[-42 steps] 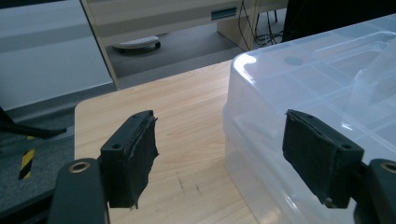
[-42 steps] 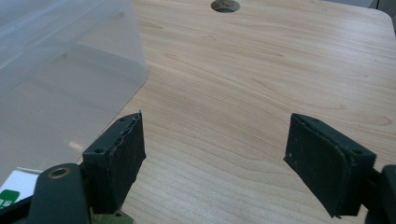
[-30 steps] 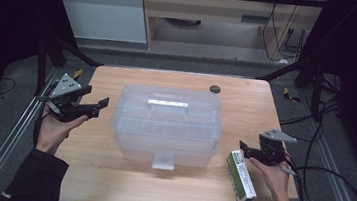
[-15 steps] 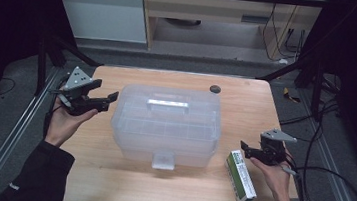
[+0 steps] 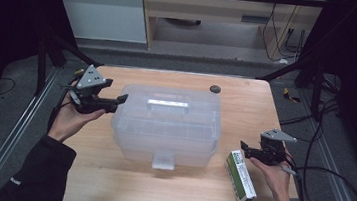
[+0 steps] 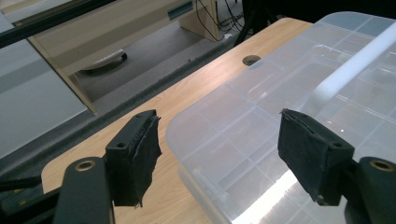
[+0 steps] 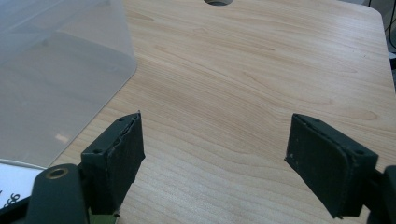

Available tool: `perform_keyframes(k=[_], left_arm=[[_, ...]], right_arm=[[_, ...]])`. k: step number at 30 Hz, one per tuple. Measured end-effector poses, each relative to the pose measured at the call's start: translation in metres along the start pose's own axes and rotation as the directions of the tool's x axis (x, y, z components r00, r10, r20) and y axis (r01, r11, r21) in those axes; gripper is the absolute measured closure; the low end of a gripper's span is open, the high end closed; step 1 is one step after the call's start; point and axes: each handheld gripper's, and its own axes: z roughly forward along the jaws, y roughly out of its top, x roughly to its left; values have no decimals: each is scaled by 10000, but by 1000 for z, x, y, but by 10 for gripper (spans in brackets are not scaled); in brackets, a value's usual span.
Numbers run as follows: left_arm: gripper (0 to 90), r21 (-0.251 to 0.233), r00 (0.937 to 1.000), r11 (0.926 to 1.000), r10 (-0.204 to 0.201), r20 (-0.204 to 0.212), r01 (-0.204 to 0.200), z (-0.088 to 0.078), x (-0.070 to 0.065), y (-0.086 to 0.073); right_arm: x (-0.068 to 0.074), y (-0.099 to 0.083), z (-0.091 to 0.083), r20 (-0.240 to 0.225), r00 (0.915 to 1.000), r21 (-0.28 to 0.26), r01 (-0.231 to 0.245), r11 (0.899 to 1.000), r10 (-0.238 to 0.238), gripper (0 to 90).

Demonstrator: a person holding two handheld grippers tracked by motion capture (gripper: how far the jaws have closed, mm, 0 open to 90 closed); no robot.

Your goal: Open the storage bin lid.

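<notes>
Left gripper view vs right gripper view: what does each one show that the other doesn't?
Left gripper view: the clear box's lid with its white handle bar, the floor past the table edge, and a wooden cabinet beyond.
Right gripper view: a side wall of the box from low down, a broad bare stretch of tabletop, and a white printed corner at bottom left.
Both: that tool's own open black jaws, the wooden table, the clear plastic box and the round hole in the tabletop.
</notes>
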Motion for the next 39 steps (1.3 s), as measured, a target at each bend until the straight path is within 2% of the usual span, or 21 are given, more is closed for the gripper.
perform_keyframes(k=[1, 5, 13, 17, 20, 23, 27, 28, 29, 30, 31, 33, 35, 37, 38, 39], left_arm=[[289, 146, 10000, 9999, -14, -25, 15, -1, -1, 1], [297, 182, 9998, 9998, 124, 143, -127, 0, -4, 5], [302, 439, 9957, 9960, 748, 538, -772, 0, -11, 12], [301, 654, 9915, 9912, 1107, 677, -1151, 2, -13, 15], [300, 844, 9857, 9848, 1443, 869, -1516, 4, -16, 18], [301, 831, 9820, 9825, 1580, 1031, -1668, 5, -19, 20], [307, 881, 9754, 9771, 1824, 1239, -1939, 7, -22, 22], [308, 948, 9717, 9736, 1940, 1347, -2075, 8, -24, 23], [309, 948, 9717, 9736, 1940, 1347, -2075, 8, -24, 23], [309, 1023, 9656, 9674, 2157, 1454, -2316, 10, -26, 24], [310, 1023, 9656, 9674, 2157, 1454, -2316, 10, -26, 24], [313, 990, 9606, 9650, 2250, 1632, -2428, 11, -28, 26], [324, 630, 9467, 9580, 2642, 1841, -2796, 14, -29, 28], [328, 776, 9478, 9586, 2554, 1911, -2740, 14, -31, 28], [330, 572, 9369, 9511, 2868, 2000, -3034, 17, -31, 29], [332, 667, 9375, 9506, 2848, 2001, -3031, 16, -32, 29]], right_arm=[[0, 0, 0, -17, 10000, 3, -5, 10000, 5, 200], [-1, 0, 0, -35, 10000, -21, -4, 10000, 4, 205], [-1, 0, 0, -28, 10000, 81, -67, 9999, 68, 210], [-1, -1, 0, -38, 10000, 126, -10, 9999, 10, 212], [-1, -1, 0, -48, 10000, 163, -20, 9999, 20, 214], [-1, -1, 1, -53, 10000, 196, 7, 9998, -6, 217], [-1, -1, 1, -52, 10000, 222, 51, 9997, -50, 220], [-2, -1, 1, -61, 10000, 230, 75, 9997, -73, 221], [-2, -1, 1, -61, 10000, 230, 75, 9997, -73, 221], [-2, -1, 1, -64, 10000, 243, 68, 9997, -67, 221], [-2, -1, 1, -64, 10000, 243, 68, 9997, -67, 221], [-2, -2, 1, -66, 9999, 254, 101, 9996, -100, 222], [-2, -2, 1, -68, 9999, 271, 115, 9996, -113, 224], [-2, -2, 2, -58, 9999, 283, 158, 9995, -157, 224], [-2, -2, 2, -54, 9999, 294, 156, 9994, -154, 224], [-2, -2, 2, -47, 9999, 308, 154, 9994, -152, 224]])
